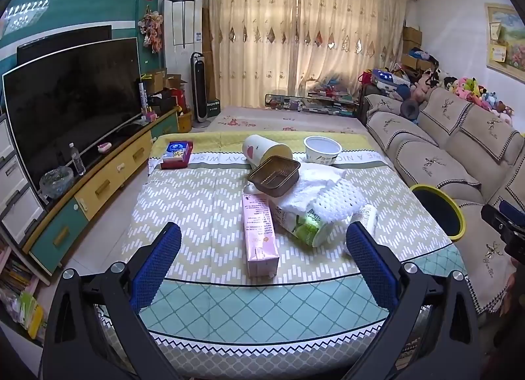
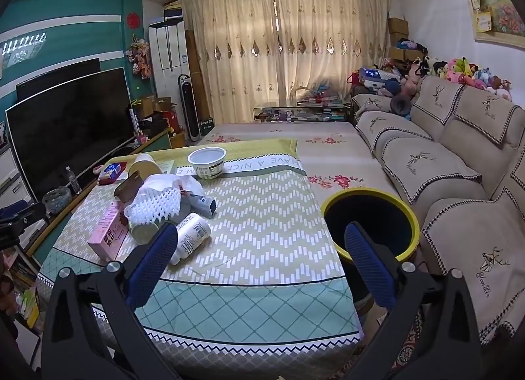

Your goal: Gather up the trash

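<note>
We hold the left gripper [image 1: 262, 260] and right gripper [image 2: 261, 257] spread wide, both empty, above the near table edge [image 1: 262, 307]. Beyond lie a pink carton [image 1: 259, 235], a white bottle [image 2: 190, 237] and foam netting [image 2: 157, 206]. A yellow-rimmed bin [image 2: 370, 227] stands right; a white bowl [image 2: 207, 162] sits far.

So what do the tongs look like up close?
Both look the same. The left tongs have two long fingers covered in bumpy blue pads, fixed on shiny black plastic arms with round silver bolts. The right tongs have the same blue pads and black frame. No cables, labels or sleeves show.
</note>
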Demonstrator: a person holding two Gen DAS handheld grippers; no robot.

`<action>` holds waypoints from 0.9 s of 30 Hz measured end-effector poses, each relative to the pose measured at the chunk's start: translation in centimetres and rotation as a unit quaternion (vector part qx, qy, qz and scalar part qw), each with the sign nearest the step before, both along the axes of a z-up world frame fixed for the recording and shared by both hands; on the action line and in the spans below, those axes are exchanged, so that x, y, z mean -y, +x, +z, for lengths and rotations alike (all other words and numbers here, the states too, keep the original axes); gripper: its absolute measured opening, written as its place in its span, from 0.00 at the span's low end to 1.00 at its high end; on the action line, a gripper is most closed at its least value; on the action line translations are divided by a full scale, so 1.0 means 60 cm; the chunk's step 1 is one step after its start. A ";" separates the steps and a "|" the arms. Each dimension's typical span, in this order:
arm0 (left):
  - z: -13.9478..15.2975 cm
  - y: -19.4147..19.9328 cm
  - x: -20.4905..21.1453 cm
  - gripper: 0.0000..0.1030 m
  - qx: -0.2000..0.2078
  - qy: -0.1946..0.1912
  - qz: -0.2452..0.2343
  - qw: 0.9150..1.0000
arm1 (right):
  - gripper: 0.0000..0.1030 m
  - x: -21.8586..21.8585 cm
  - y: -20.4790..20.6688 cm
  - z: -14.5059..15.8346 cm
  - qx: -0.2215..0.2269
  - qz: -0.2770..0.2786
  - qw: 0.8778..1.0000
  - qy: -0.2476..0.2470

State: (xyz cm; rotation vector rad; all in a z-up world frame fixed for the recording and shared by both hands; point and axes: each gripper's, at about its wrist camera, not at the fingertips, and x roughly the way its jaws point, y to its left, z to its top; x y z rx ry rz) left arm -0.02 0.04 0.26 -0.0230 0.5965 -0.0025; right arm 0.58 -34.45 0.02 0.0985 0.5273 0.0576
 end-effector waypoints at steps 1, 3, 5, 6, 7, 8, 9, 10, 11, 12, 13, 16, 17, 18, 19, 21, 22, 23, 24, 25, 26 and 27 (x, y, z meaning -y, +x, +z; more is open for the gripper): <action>0.000 0.001 0.001 0.96 0.000 0.001 -0.002 1.000 | 0.94 0.000 0.001 0.000 -0.001 0.000 1.000 0.001; 0.000 0.001 0.001 0.96 -0.002 0.000 -0.005 1.000 | 0.94 0.000 0.001 0.000 -0.001 0.002 1.000 0.000; 0.001 0.002 0.000 0.96 -0.002 -0.001 -0.006 1.000 | 0.94 0.000 -0.001 0.001 -0.001 0.003 1.000 0.000; -0.003 0.002 0.006 0.96 0.000 0.003 -0.007 1.000 | 0.94 0.000 -0.002 0.002 0.000 0.003 1.000 -0.001; -0.002 0.002 0.006 0.96 0.000 0.003 -0.008 1.000 | 0.94 -0.002 -0.004 -0.006 0.000 0.003 1.000 -0.001; -0.002 0.002 0.006 0.96 0.000 0.004 -0.008 1.000 | 0.94 -0.002 -0.005 -0.006 0.001 0.003 1.000 -0.002; -0.001 0.002 0.006 0.96 0.000 0.004 -0.008 1.000 | 0.94 -0.004 0.001 -0.005 -0.004 0.003 1.000 -0.003; -0.001 0.002 0.006 0.96 0.000 0.004 -0.009 1.000 | 0.94 -0.004 -0.001 -0.005 -0.004 0.003 1.000 -0.003; -0.003 0.002 0.009 0.96 0.000 0.005 -0.009 1.000 | 0.94 -0.004 -0.002 -0.005 -0.004 0.003 1.000 -0.003; -0.003 0.002 0.009 0.96 0.000 0.005 -0.009 1.000 | 0.94 -0.004 -0.004 -0.006 -0.004 0.002 1.000 -0.002; -0.003 0.002 0.009 0.96 0.000 0.005 -0.009 1.000 | 0.94 -0.008 0.002 -0.009 -0.006 0.002 1.000 -0.002; -0.003 0.003 0.009 0.96 -0.001 0.005 -0.009 1.000 | 0.94 -0.009 0.002 -0.009 -0.007 0.003 1.000 -0.002; -0.003 0.003 0.010 0.96 -0.001 0.005 -0.009 1.000 | 0.94 -0.006 0.005 -0.008 -0.008 0.002 1.000 0.000; -0.004 0.004 0.010 0.96 -0.001 0.005 -0.009 1.000 | 0.94 -0.007 0.004 -0.009 -0.008 0.002 1.000 -0.001; -0.004 0.004 0.011 0.96 -0.002 0.005 -0.010 1.000 | 0.94 -0.006 0.004 -0.008 -0.008 0.002 1.000 0.000; -0.006 0.005 0.011 0.96 -0.003 0.005 -0.009 1.000 | 0.94 -0.006 0.004 -0.008 -0.009 0.001 1.000 0.000; -0.006 0.006 0.012 0.96 -0.004 0.005 -0.009 1.000 | 0.94 -0.005 0.004 -0.008 -0.009 0.002 1.000 0.000; -0.009 0.006 0.011 0.96 -0.005 0.005 -0.010 1.000 | 0.94 -0.005 0.004 -0.009 -0.009 0.002 1.000 0.000; -0.010 0.006 0.011 0.96 -0.005 0.005 -0.010 1.000 | 0.94 -0.006 0.005 -0.011 -0.009 0.002 1.000 0.000; -0.010 0.007 0.011 0.96 -0.006 0.005 -0.010 1.000 | 0.94 -0.006 0.004 -0.012 -0.010 0.002 1.000 0.000; -0.010 0.008 0.011 0.96 -0.007 0.004 -0.010 1.000 | 0.94 -0.005 0.005 -0.012 -0.010 0.002 1.000 0.001; -0.010 0.008 0.011 0.96 -0.007 0.004 -0.010 1.000 | 0.94 -0.005 0.005 -0.012 -0.010 0.002 1.000 0.001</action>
